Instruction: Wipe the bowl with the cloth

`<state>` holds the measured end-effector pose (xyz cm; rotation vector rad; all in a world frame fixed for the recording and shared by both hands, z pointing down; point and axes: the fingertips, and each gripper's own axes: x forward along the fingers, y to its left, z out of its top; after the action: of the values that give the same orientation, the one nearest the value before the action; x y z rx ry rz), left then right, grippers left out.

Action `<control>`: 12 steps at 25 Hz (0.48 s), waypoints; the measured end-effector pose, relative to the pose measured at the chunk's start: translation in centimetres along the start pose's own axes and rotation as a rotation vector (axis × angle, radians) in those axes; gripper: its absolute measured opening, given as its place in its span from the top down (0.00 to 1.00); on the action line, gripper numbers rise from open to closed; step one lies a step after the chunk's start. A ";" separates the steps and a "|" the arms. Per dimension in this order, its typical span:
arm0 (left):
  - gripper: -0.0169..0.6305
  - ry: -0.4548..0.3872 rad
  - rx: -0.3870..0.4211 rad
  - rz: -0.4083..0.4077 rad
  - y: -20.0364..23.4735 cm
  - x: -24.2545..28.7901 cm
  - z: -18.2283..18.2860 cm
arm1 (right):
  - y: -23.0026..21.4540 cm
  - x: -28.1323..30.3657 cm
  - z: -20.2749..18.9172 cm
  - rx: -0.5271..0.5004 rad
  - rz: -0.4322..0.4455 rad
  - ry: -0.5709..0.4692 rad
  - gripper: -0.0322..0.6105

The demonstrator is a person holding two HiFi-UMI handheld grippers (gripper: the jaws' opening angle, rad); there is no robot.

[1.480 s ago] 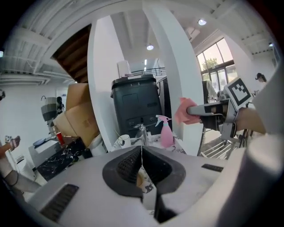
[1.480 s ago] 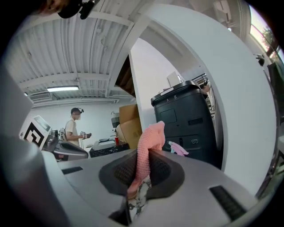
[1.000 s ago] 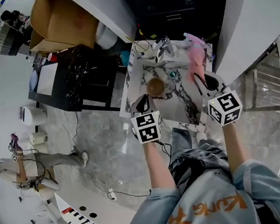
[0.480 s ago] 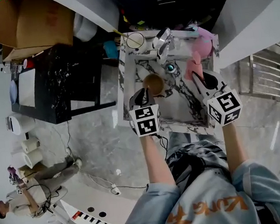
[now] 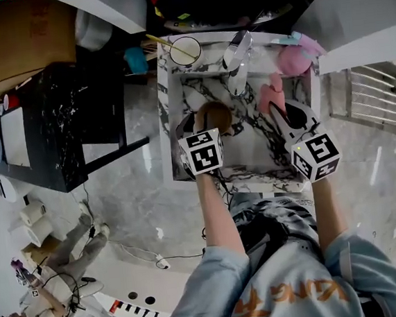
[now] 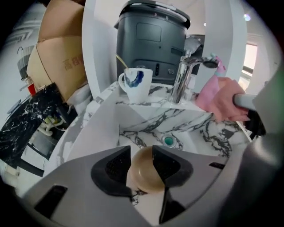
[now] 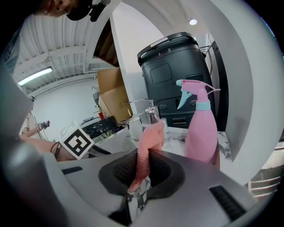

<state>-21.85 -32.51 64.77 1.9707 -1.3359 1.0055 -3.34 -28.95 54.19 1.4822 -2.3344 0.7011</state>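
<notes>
A tan bowl point(image 5: 214, 114) lies in the marble sink point(image 5: 166, 94), near the teal drain point(image 6: 168, 141). My left gripper point(image 5: 198, 126) hovers at the bowl's near side. Its jaws are opening, and the bowl point(image 6: 143, 172) shows in the gap between the pads without being pressed. At the sink's right side, my right gripper point(image 5: 282, 113) is shut on a pink cloth point(image 5: 270, 97). In the right gripper view the cloth point(image 7: 146, 146) rises out of the jaws of the right gripper point(image 7: 141, 170).
A chrome faucet point(image 5: 236, 53) stands at the sink's back. A white mug point(image 5: 185, 51) sits left of it and a pink spray bottle point(image 5: 293, 58) sits right. A black table point(image 5: 55, 126) and cardboard box point(image 5: 19, 32) are left. A person point(image 5: 31, 303) is on the floor.
My left gripper has moved forward over the sink, up to the bowl. The right gripper holds the cloth at the sink's right as before. The head view has shifted.
</notes>
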 end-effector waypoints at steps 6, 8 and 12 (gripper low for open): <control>0.73 0.158 -0.003 0.037 0.9 3.3 -2.7 | -0.3 0.4 -0.9 0.017 -0.031 0.031 0.87; 0.73 0.190 -0.014 0.045 1.2 4.0 -3.5 | -0.2 0.6 -1.0 0.018 -0.034 0.035 0.87; 0.73 0.238 -0.032 0.052 1.6 5.0 -4.7 | 0.1 0.9 -1.1 0.015 -0.031 0.040 0.87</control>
<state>-23.47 -32.05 71.64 1.7381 -1.2677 1.1943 -3.84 -29.04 55.49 1.4931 -2.2768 0.7356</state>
